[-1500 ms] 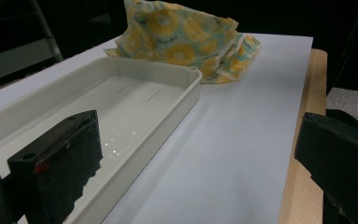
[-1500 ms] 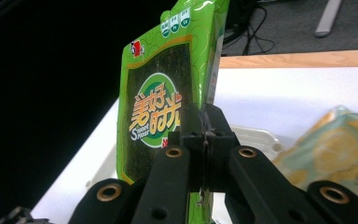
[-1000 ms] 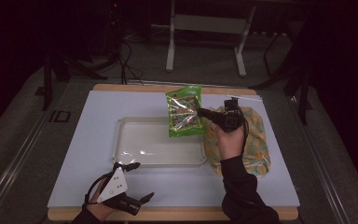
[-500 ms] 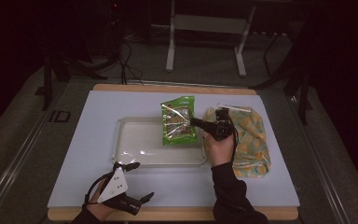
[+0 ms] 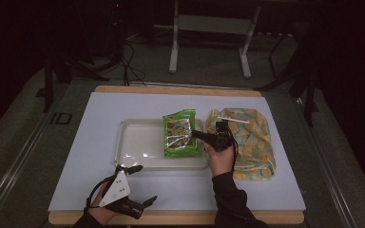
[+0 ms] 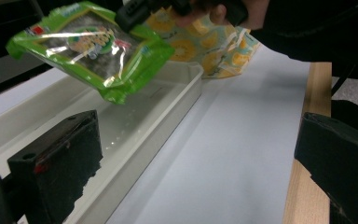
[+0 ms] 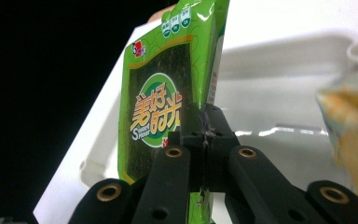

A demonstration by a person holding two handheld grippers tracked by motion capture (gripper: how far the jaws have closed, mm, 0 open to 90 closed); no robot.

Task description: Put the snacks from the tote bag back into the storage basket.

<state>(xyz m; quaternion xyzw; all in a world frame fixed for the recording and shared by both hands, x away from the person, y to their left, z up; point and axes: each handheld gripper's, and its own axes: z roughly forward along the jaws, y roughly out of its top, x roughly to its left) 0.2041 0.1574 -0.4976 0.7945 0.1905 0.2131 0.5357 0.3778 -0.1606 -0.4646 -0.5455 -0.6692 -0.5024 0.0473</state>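
Right, from the high view I see my right gripper (image 5: 196,134) just right of centre, its jaws pinching the right edge of the green snack packet (image 5: 179,133), which hangs over the right end of the white tray (image 5: 133,142). Just beside my right hand (image 5: 221,160), further right in the frame, lies the yellow patterned bag (image 5: 252,140) on the white table mat (image 5: 285,190). My left gripper (image 5: 140,205) sits at the lower left, near the mat's front edge, well apart from the tray

In the left gripper view, my two black jaws stand wide apart at the bottom corners with nothing between them. The green snack packet (image 6: 91,46) floats tilted in the upper left, above the white tray (image 6: 158,105), and the yellow patterned bag (image 6: 209,44) lies behind it at the top centre

In the right gripper view, my jaws are pressed together on the packet's edge at the centre of the frame; the green snack packet (image 7: 165,93) rises upright from them, the white tray (image 7: 279,60) behind it
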